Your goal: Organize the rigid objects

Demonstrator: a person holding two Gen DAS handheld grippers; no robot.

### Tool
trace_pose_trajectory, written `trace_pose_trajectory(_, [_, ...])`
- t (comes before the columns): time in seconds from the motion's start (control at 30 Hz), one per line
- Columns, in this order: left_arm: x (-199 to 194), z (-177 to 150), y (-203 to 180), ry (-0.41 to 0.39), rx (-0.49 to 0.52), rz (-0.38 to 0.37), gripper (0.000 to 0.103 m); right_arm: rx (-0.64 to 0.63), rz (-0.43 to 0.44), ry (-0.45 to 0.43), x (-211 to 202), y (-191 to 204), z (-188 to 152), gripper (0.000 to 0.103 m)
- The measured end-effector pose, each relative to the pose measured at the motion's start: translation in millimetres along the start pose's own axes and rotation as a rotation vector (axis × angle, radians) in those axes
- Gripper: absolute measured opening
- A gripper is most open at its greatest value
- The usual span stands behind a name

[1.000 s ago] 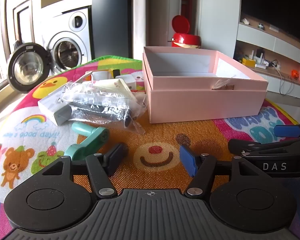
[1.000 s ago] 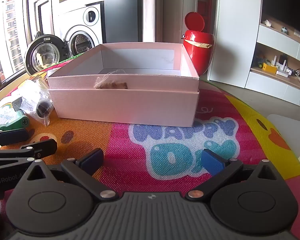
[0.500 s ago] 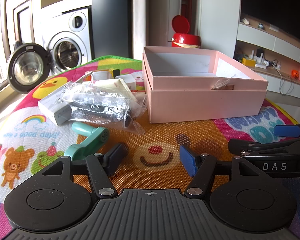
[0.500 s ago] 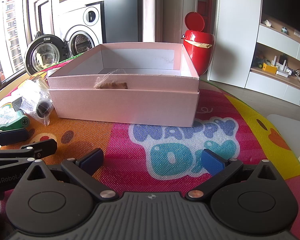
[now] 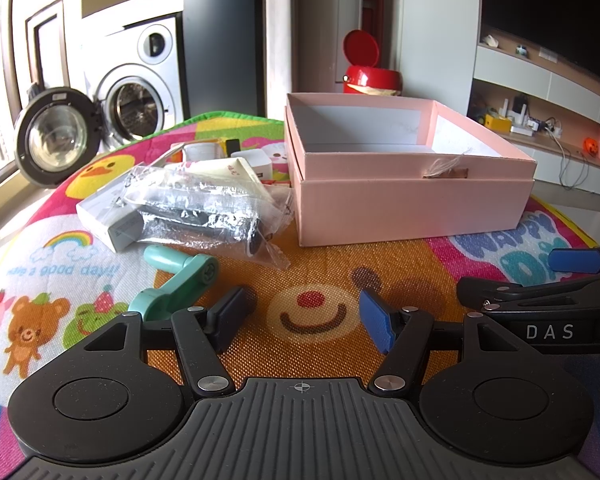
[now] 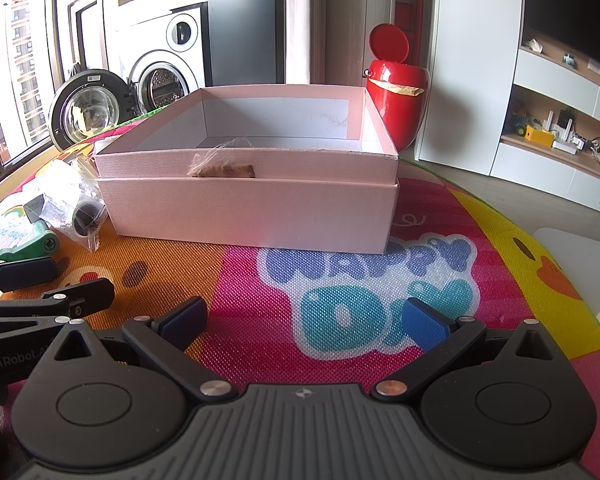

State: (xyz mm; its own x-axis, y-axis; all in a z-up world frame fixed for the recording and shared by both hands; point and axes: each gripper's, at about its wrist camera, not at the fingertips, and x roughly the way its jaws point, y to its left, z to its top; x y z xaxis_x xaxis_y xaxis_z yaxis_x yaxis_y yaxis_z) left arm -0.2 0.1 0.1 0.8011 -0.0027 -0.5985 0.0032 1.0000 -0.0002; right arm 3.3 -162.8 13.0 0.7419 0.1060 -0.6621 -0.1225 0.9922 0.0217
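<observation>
An open pink box (image 5: pixel 404 200) stands on a colourful play mat (image 5: pixel 320 272); it also shows in the right wrist view (image 6: pixel 252 212). Left of it lie a teal crank handle (image 5: pixel 176 280), a clear plastic bag with a dark object (image 5: pixel 204 212), a white flat box (image 5: pixel 108 212) and small white items (image 5: pixel 252 162) behind. My left gripper (image 5: pixel 304 314) is open and empty, low over the mat, just right of the teal handle. My right gripper (image 6: pixel 304 318) is open and empty, in front of the pink box.
A red bin (image 6: pixel 396 92) with its lid up stands behind the box. A washing machine with an open door (image 5: pixel 52 136) is at the back left. White shelving (image 6: pixel 560 120) is on the right. The mat's edge curves off at the right (image 6: pixel 540 240).
</observation>
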Motion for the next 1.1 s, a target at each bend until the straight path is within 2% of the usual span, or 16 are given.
trace_pose_trajectory(1.1, [2.2, -0.3, -0.2, 0.000, 0.004, 0.003, 0.069, 0.002, 0.003, -0.002, 0.3, -1.0, 0.1, 0.103])
